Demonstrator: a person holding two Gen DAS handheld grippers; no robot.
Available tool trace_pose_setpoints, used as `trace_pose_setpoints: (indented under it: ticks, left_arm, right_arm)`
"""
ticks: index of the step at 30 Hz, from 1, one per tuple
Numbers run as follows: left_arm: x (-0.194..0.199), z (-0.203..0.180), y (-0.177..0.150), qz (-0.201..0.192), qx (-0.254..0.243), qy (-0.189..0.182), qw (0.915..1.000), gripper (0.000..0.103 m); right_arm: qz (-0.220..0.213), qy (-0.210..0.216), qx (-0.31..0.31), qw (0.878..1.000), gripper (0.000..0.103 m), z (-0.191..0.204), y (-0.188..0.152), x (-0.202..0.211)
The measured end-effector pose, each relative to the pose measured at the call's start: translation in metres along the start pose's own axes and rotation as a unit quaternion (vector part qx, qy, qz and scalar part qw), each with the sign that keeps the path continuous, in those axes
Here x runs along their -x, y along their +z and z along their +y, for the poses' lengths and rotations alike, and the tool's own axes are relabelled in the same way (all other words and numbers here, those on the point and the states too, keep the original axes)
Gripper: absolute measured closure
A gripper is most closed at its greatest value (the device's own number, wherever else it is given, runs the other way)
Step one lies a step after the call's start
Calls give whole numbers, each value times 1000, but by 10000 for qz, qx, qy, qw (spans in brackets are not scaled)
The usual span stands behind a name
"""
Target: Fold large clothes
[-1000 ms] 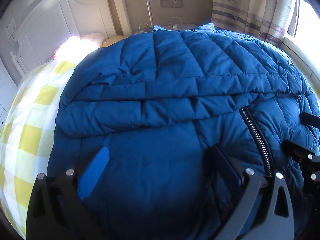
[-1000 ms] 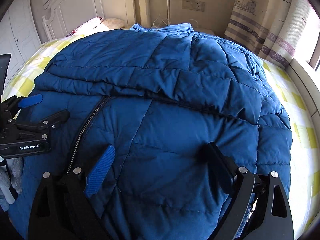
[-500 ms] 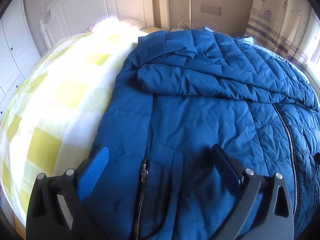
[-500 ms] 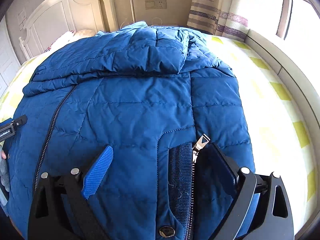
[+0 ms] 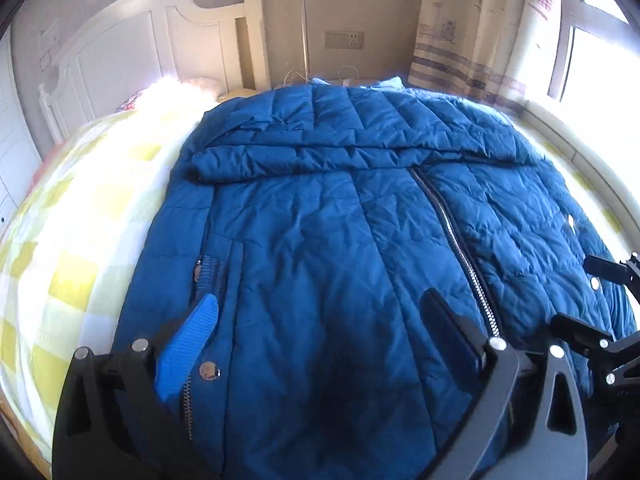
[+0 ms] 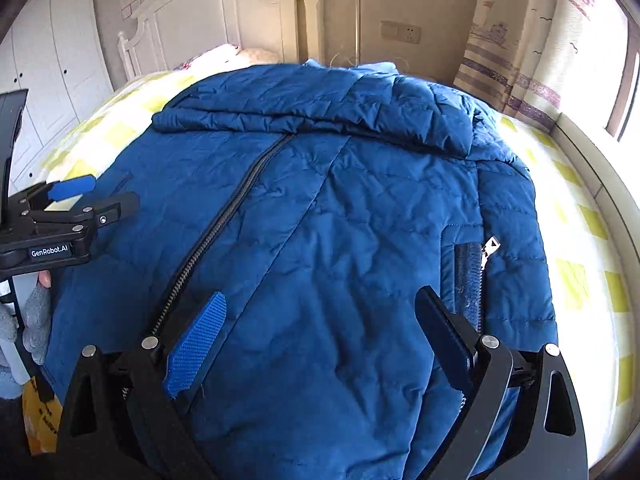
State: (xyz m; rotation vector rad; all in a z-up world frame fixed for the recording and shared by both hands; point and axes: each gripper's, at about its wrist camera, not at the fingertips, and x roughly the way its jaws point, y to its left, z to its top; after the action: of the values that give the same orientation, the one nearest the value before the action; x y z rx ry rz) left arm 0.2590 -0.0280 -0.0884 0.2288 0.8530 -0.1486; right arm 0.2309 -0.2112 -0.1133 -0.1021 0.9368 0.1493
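Observation:
A big blue quilted down jacket [image 5: 340, 220] lies front-up on the bed, zipper [image 5: 460, 248] closed, both sleeves folded across the chest. It fills the right wrist view too [image 6: 340, 220]. My left gripper [image 5: 320, 320] is open and empty above the jacket's lower left part, near a pocket zipper [image 5: 198, 270]. My right gripper [image 6: 320, 320] is open and empty above the lower right part, beside the other pocket zipper [image 6: 488, 248]. Each gripper shows at the other view's edge: the right one [image 5: 592, 304], the left one [image 6: 92, 196].
The bed has a yellow-and-white checked sheet [image 5: 72, 248] and a white headboard [image 5: 152, 48]. A pillow [image 6: 256, 54] lies at the head. Striped curtains [image 5: 472, 32] and a bright window [image 5: 600, 60] stand at the right. White wardrobe doors [image 6: 60, 60] stand at the left.
Both grippers swung out toward the jacket's side pockets, then drew back toward the hem and centre. Both stayed open; the jacket has not moved.

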Motion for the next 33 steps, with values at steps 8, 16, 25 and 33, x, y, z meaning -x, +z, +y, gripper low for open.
trace_pose_setpoints:
  ticks: [8, 16, 25, 33]
  left_arm:
    - [-4, 8, -18, 297, 232, 334, 9987, 2]
    - [17, 45, -66, 10, 517, 319, 9982, 2]
    - [64, 15, -72, -470, 418, 30, 9980, 3]
    - [49, -17, -103, -559, 20, -151, 9983, 2]
  right_arm:
    - [-167, -260, -93, 9995, 11, -2, -20, 10]
    - [-575, -152, -538, 9968, 9, -44, -66, 23]
    - [-991, -127, -444, 9940, 9, -10, -70, 58]
    - [-1003, 40, 82, 9949, 7, 20, -92, 41]
